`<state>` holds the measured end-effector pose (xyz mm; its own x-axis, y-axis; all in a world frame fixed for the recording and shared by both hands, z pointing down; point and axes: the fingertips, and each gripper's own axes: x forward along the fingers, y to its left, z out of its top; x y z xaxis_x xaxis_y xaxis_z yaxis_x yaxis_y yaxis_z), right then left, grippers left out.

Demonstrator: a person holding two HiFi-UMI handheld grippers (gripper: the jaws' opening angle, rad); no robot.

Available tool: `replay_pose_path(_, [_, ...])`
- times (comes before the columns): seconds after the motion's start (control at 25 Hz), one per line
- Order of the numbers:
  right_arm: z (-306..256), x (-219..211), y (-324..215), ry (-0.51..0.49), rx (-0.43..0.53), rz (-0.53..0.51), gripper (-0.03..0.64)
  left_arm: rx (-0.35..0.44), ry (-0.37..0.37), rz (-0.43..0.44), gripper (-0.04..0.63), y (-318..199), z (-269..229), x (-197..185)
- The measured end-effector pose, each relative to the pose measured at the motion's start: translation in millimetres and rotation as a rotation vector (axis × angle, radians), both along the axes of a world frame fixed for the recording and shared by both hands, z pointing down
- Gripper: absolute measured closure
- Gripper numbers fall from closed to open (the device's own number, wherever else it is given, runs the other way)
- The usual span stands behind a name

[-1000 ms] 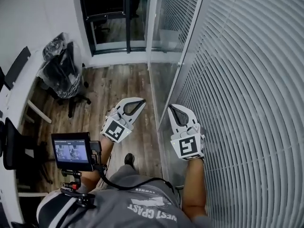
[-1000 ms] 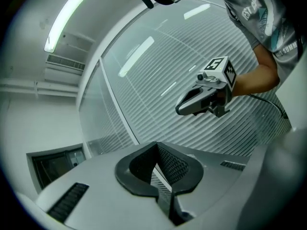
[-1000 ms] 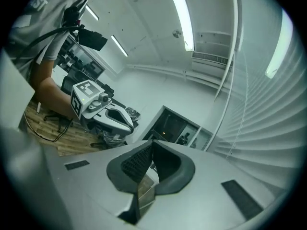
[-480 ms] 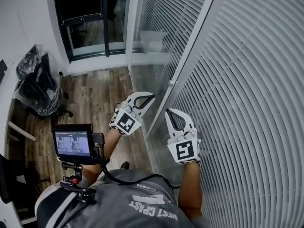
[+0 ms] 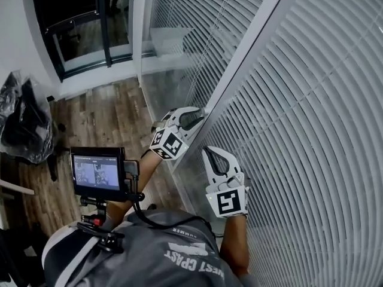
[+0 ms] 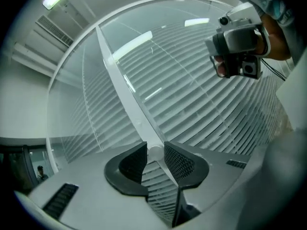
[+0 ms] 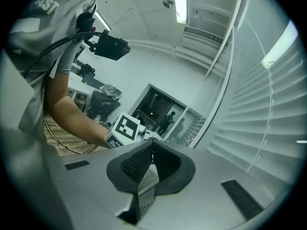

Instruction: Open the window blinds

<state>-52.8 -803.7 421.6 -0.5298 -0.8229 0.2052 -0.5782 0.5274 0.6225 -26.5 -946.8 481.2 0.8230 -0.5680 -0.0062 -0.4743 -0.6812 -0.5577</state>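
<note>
Behind glass at our right, blinds (image 5: 311,100): thin, light slats, easily bent. We judge the small knob (image 6: 154,152) on the frame (image 5: 239,70) the hold. Our left gripper (image 5: 197,113) has just been opening, knob between its jaws; right gripper (image 7: 149,145) closed, empty.

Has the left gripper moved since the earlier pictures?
Yes: the left gripper has gone from over the floor to the window post; its tongs, just opening, now flank a white knob.

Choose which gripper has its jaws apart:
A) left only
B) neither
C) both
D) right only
A: the left gripper has its jaws, which have just been opening, apart around a small white knob; the right gripper has its tips together.
</note>
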Motion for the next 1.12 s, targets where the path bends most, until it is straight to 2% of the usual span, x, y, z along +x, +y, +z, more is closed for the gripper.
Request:
replay_pose_path(0.12, [-2.0, -1.9, -0.9, 0.0, -0.008, 0.01, 0.615, 0.043, -0.039, 0.016, 0.462, -3.5, 1.6, 10.3])
replay_pose_path(0.28, [-7.8, -3.9, 5.5, 0.023, -0.015, 0.011, 0.615, 0.122, -0.118, 0.028, 0.46, -1.8, -0.9, 19.9])
replay_pose_path(0.44, [-5.5, -5.1, 8.5, 0.027, -0.02, 0.022, 0.615, 0.173, -0.156, 0.047, 0.465, 3.2, 0.8, 20.8])
replay_pose_path(0.48, [-4.2, -6.0, 9.3, 0.028, -0.022, 0.023, 0.615, 0.163, -0.15, 0.048, 0.466, 4.4, 1.2, 20.0])
replay_pose_path(0.56, [-1.5, -7.9, 13.9, 0.031, -0.024, 0.023, 0.615, 0.072, -0.091, 0.051, 0.466, 7.4, 1.9, 18.5])
replay_pose_path(0.72, [2.0, -6.0, 16.9, 0.024, -0.03, 0.028, 0.615, -0.196, 0.093, 0.063, 0.466, 5.6, 3.1, 19.1])
replay_pose_path(0.76, [2.5, -5.4, 15.7, 0.023, -0.031, 0.027, 0.615, -0.296, 0.179, 0.092, 0.466, 2.7, 1.9, 18.8])
replay_pose_path(0.88, [5.4, -5.5, 13.0, 0.021, -0.038, 0.024, 0.615, -0.652, 0.502, 0.202, 0.468, -7.6, -0.7, 13.9])
replay_pose_path(0.92, [6.8, -6.1, 12.4, 0.018, -0.041, 0.024, 0.615, -0.732, 0.577, 0.221, 0.468, -10.3, -0.2, 12.0])
replay_pose_path(1.04, [9.2, -6.9, 10.6, 0.019, -0.047, 0.022, 0.615, -0.897, 0.737, 0.264, 0.468, -18.1, 2.4, 9.1])
replay_pose_path(1.12, [10.5, -6.6, 9.7, 0.021, -0.051, 0.022, 0.615, -0.939, 0.786, 0.273, 0.468, -21.6, 3.3, 8.5])
